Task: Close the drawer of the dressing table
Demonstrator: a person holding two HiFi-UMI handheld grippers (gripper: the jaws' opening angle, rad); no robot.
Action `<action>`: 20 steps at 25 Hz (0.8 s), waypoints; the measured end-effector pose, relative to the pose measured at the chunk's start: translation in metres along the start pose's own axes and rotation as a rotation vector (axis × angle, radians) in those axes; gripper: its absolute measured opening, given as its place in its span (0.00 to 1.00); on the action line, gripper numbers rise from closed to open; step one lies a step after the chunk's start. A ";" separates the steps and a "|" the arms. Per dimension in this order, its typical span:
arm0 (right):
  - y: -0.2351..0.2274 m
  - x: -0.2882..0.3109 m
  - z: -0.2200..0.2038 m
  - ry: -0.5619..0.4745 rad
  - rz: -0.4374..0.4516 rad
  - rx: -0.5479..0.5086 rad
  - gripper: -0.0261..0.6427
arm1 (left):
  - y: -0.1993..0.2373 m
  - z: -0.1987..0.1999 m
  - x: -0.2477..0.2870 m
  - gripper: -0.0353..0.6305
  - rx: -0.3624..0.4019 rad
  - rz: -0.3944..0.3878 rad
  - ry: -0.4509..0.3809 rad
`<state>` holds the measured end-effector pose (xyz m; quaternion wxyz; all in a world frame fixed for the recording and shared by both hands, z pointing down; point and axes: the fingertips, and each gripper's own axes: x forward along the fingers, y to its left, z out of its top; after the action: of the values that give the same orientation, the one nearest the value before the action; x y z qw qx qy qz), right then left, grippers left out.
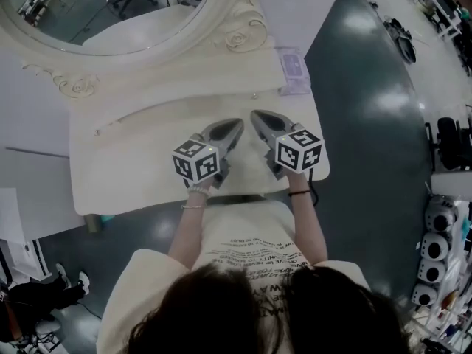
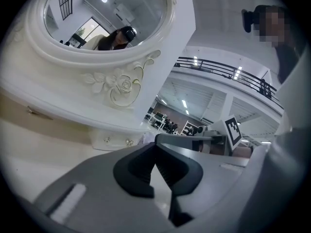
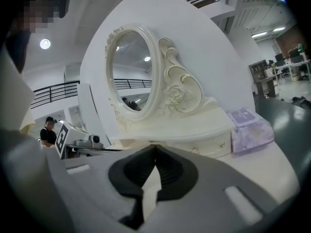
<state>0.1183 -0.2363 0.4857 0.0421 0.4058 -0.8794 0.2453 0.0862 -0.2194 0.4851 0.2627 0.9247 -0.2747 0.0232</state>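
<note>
Right now my left hand-held gripper point(image 1: 236, 124) and my right hand-held gripper point(image 1: 255, 114) hover side by side over the pale counter point(image 1: 125, 172) of the cream-white dressing table, their tips angled towards each other and close together, each carrying its black-and-white marker cube. In the left gripper view my left hand-held gripper point(image 2: 155, 139) is closed, its dark pads meeting at the tips with nothing between them. The right hand-held gripper point(image 3: 155, 147) looks the same in its own view: pads together, gripping nothing. Ahead of both stands the oval mirror in its carved cream frame with rose scrollwork point(image 1: 96, 9). Under the frame's base I can see the small cream drawer front with little round knobs point(image 3: 210, 146), which appears flush with the base; it also shows in the left gripper view point(image 2: 116, 141), well apart from both grippers. From the head view I cannot make the drawer out. A lilac rectangular tissue packet point(image 1: 295, 71) lies at the counter's back right corner, just beside the mirror's base.
</note>
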 end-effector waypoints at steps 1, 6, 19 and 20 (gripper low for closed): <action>0.000 -0.001 0.000 -0.006 0.000 0.000 0.04 | 0.000 0.000 0.000 0.04 0.002 -0.003 0.001; 0.003 -0.003 0.001 -0.024 -0.003 -0.001 0.04 | -0.002 0.001 -0.001 0.04 0.016 -0.012 0.006; 0.004 -0.003 -0.004 -0.034 -0.012 0.012 0.04 | -0.002 -0.003 -0.004 0.04 0.031 -0.032 0.022; 0.004 -0.003 -0.005 -0.033 -0.012 0.012 0.04 | -0.002 -0.003 -0.004 0.04 0.031 -0.032 0.023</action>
<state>0.1167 -0.2296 0.4877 0.0267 0.4153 -0.8761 0.2435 0.0841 -0.2139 0.4862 0.2521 0.9325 -0.2563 0.0340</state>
